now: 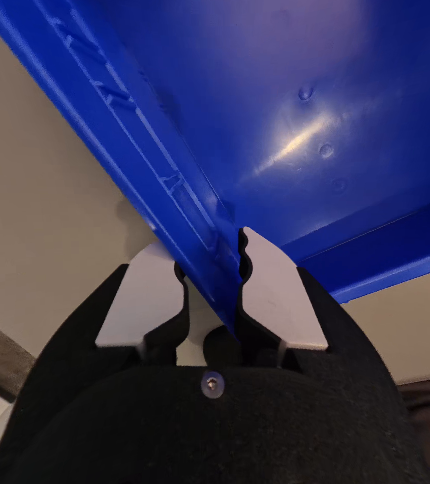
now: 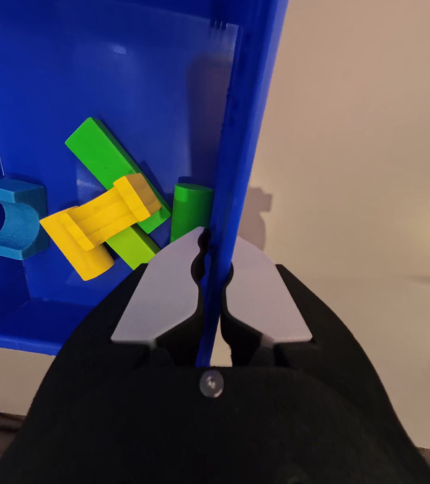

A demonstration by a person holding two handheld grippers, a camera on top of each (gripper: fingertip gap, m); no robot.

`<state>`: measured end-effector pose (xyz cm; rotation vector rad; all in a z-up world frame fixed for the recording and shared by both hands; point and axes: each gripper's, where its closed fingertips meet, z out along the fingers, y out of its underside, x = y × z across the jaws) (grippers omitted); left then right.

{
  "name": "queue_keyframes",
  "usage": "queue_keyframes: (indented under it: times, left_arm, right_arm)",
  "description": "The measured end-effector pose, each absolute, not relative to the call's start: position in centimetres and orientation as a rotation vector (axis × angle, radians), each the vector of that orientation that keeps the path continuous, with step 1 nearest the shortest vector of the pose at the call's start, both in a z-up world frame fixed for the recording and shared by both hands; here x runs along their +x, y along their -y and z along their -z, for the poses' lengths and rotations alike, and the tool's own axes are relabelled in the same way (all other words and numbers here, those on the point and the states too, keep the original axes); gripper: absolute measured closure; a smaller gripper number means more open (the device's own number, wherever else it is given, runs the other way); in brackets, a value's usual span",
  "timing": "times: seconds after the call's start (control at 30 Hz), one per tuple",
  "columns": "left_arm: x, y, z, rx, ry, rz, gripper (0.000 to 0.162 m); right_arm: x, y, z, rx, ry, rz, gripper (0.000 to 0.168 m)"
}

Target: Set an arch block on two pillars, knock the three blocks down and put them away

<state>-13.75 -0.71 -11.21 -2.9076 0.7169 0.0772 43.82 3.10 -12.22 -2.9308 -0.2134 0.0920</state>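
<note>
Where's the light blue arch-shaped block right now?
In the right wrist view, the light blue arch block lies inside the blue plastic bin at the far left, just left of the yellow block lying across a green plank.

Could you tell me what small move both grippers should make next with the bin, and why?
Probably tip the blue bin gently to spill the blocks. Both the left gripper and the right gripper clamp its walls, and the blue arch block, yellow pillar and green blocks lie inside.
</note>
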Motion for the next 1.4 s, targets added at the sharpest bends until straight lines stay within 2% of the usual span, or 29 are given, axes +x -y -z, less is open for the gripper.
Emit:
queue_keyframes:
  times: [0.33,0.43,0.6,0.7,0.83,0.9,1.13,1.4]
  left_arm:
    - [-5.5,3.0,11.5,-2.818,-0.994,-0.104,0.106]
    - [-5.1,3.2,11.6,-2.811,-1.023,-0.155,0.099]
    - [-4.2,3.3,11.4,-2.810,-1.023,-0.010,0.100]
    - [-3.8,3.2,11.2,-2.820,-1.012,0.130,0.102]
    - [-3.6,3.2,10.3,-2.802,-1.001,0.332,0.103]
    - [-4.0,2.6,8.9,-2.730,-0.984,0.359,0.109]
    - [-7.9,3.2,0.5,-2.449,-0.862,0.443,0.107]
    - [-16.2,5.3,-4.6,-2.307,-0.589,0.451,0.109]
  right_arm:
    - [35.2,-2.6,12.2,-2.939,0.473,-0.142,0.159]
    - [35.5,-3.1,12.7,-2.930,0.502,-0.008,0.151]
    - [35.9,-3.8,12.9,-2.917,0.441,-0.011,0.149]
    - [35.5,-3.8,12.9,-2.927,0.356,-0.121,0.159]
    - [35.5,-3.8,12.9,-2.948,0.337,-0.216,0.160]
    - [35.8,-3.8,12.9,-2.957,0.330,-0.255,0.160]
    - [39.0,-1.8,11.5,-3.021,0.225,-0.344,0.161]
    - [38.0,0.2,1.6,-3.081,0.320,-0.103,0.161]
